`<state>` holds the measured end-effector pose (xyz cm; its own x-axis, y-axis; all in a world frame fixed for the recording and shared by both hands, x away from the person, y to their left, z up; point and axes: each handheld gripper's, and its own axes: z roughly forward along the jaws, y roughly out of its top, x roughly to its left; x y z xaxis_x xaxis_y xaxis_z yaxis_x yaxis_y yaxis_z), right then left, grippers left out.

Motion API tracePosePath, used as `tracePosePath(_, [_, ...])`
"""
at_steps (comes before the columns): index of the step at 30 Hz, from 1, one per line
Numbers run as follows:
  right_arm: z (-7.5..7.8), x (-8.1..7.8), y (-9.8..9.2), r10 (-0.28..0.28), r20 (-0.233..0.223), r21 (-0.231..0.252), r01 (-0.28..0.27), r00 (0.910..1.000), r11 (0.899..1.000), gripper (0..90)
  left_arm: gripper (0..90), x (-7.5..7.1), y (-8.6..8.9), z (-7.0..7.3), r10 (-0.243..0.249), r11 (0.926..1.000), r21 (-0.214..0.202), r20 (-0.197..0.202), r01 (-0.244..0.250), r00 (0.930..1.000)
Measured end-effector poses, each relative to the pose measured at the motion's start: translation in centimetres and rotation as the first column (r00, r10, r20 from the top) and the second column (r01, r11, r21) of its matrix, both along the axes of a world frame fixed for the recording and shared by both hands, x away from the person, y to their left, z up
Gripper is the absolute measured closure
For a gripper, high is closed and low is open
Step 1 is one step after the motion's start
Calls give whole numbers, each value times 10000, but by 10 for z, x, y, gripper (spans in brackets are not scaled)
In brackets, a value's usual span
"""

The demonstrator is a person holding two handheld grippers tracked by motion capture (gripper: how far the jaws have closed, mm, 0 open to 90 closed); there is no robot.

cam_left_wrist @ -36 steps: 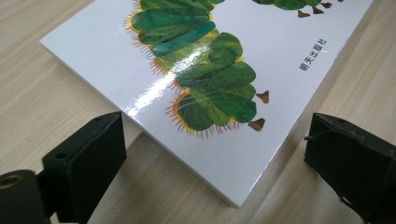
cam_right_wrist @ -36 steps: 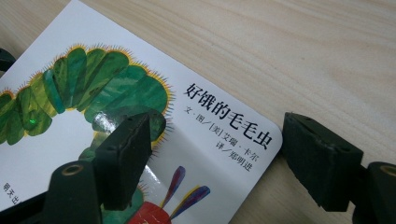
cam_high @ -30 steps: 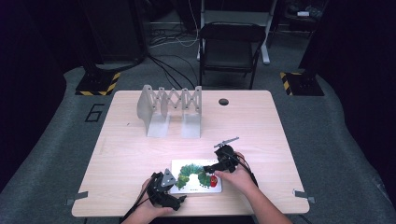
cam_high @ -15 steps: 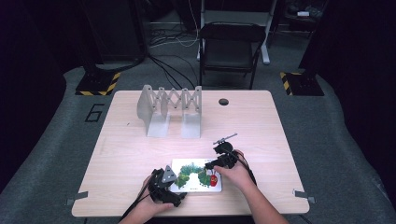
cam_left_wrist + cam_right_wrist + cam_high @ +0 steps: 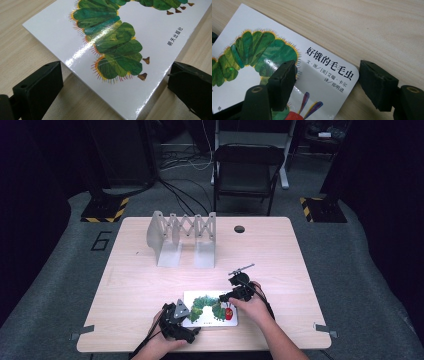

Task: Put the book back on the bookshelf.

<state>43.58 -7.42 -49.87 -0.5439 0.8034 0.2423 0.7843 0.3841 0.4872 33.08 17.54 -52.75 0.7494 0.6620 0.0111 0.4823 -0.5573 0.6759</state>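
Picture book (image 5: 209, 309) lies flat at counter's (image 5: 280, 255) near edge, left tool (image 5: 176, 319) wide around one corner, right tool (image 5: 231, 296) just narrowed astride another w/o pinching; lift apparently not yet begun, rack (image 5: 182, 237) untouched.

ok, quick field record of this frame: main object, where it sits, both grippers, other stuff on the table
object: picture book, white cover with a green caterpillar, lying flat
place: near edge of the wooden table, in front of the person
left gripper: open, fingers straddle the book's corner, no contact visible
right gripper: has just been closing, open; one finger over the cover, the other beyond the book's rounded corner above bare table
other: grey folding rack at the far side, apart from the book
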Motion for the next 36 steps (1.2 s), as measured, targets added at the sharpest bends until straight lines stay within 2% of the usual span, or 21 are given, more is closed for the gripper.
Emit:
tracePosePath(1, [-1,1,-1,43,73,35,-43,10000,10000,298,0,0,0,0,36,10000,-28,59,-36,10000])
tracePosePath(5, [1,-1,-1,-95,-241,99,97,9997,9999,291,0,0,0,0,12,10000,-29,45,-12,10000])
tracePosePath(13, [5,-1,-4,-32,-155,282,36,9999,9996,289,0,-1,0,0,9,10000,-82,-60,-10,10000])
tracePosePath(14, [5,0,-4,-2,-133,303,6,9999,9995,288,0,-1,0,0,-14,10000,36,-64,14,10000])
tracePosePath(20, [6,0,-4,-136,-321,389,148,9994,9991,288,0,-1,-1,-1,120,9999,-50,40,-120,9999])
tracePosePath(26, [6,1,-5,-13,-229,453,24,9997,9990,292,0,0,-2,2,48,9999,131,-155,-46,9999])
tracePosePath(27, [6,1,-5,-134,-353,523,152,9993,9985,294,0,-1,-2,2,-7,9999,162,-213,10,9998])
tracePosePath(32, [3,2,-8,-114,-421,479,135,9990,9988,316,5,-2,2,5,-114,9995,288,-464,127,9989])
tracePosePath(36, [2,1,-9,-154,-540,372,175,9984,9992,314,5,-7,3,5,-261,9986,438,-473,281,9985])
